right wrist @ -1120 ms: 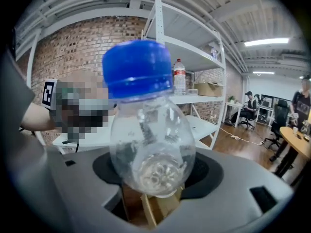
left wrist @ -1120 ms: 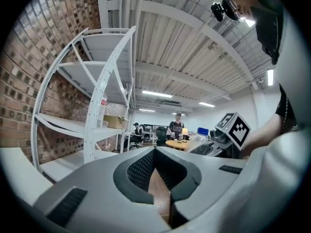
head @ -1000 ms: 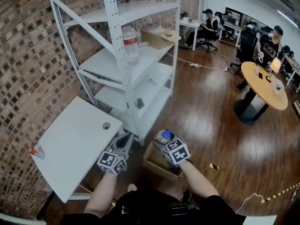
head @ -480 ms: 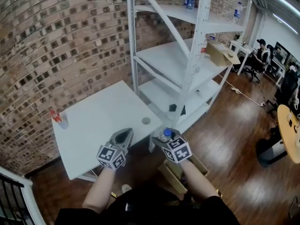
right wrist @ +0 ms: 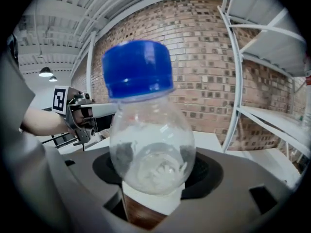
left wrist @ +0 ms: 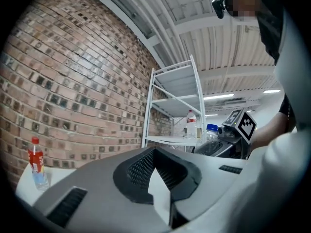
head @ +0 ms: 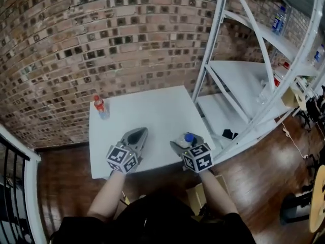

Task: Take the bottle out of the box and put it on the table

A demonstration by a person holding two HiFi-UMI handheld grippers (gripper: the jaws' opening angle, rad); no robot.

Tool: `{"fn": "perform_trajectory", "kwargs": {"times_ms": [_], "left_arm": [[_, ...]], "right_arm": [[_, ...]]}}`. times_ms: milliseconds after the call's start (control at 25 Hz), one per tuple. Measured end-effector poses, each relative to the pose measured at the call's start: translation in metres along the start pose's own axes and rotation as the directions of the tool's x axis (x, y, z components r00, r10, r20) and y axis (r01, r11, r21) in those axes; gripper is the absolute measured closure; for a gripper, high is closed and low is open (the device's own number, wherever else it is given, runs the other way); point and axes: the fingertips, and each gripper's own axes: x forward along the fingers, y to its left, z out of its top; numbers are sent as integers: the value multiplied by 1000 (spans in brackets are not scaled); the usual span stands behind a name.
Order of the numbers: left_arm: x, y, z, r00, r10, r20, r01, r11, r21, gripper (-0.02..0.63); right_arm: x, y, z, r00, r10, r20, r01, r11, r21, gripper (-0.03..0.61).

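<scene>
1. You are holding the right gripper (head: pixel 183 144) closed on the bottle (right wrist: pixel 146 130), its jaws pressing on the lower body where a white and brown label is showing.
2. The bottle is clear with a blue cap (head: pixel 189 138), and it is sticking up out of the jaws, cap uppermost.
3. You are carrying the bottle in the head view over the near right part of the white desk (head: pixel 147 111). It is out of the cardboard box (head: pixel 198 197), which is showing in part on the floor below your right forearm.
4. You are keeping the left gripper (head: pixel 136 134) beside the right one, over the desk's near edge. Its jaws are drawn together with nothing between them.
5. A small bottle with a red cap (head: pixel 101 107) is standing upright at the desk's far left corner, well apart from both grippers.
6. The desk is standing against a brick wall (head: pixel 101 44).
7. A white shelving rack (head: pixel 244 85) is rising just beside the desk's right side, on a dark wooden floor (head: pixel 264 166).
</scene>
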Motion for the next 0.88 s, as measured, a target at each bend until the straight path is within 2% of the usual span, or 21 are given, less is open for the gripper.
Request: {"fn": "perform_trajectory", "kwargs": {"times_ms": [320,520,880], "left_arm": [[-36,83,10,993,118,12,-119,993,27,609],[-63,127,15,981,194,-10,-193,979,57,609],[-90,180,17,924,382,-8,-381,923,56,609]], "right_arm": [[84,34,43,995,103,-17,-104,992,-70,272],[130,49,66,987,158,-10,-158,985,-67,272],[209,74,99,945,323,-58,-328,934,-141,272]]}}
